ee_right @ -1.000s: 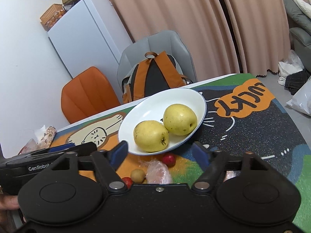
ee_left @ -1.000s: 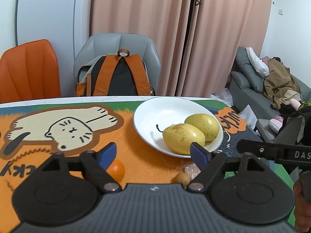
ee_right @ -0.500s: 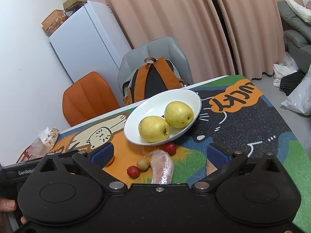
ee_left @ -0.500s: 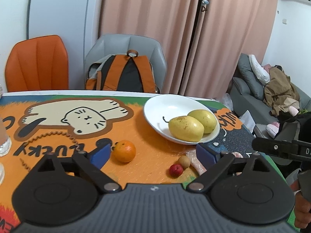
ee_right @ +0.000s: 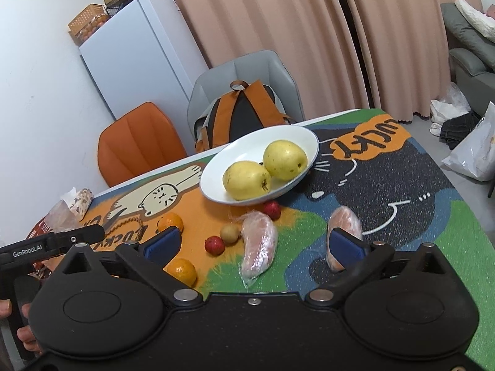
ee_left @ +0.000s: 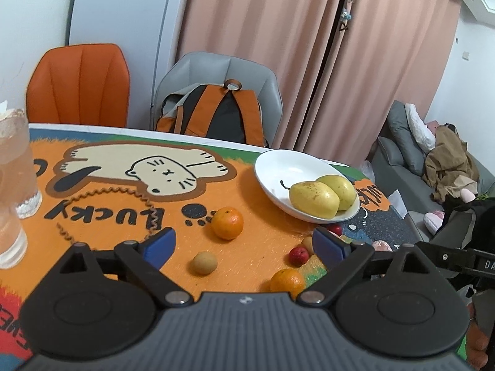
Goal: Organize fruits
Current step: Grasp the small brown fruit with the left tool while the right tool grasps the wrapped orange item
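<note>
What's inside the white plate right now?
Two yellow pears lie side by side in the plate. The plate floor beneath them is covered. All the other fruit lies outside it, on the mat.

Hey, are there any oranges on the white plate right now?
No, the white plate holds only two yellow pears, and both oranges lie on the mat.

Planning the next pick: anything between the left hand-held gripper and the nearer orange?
Nothing visible. The left hand-held gripper is open and empty, and the orange lies on bare mat just inside its right finger. A red fruit sits just beyond.
</note>
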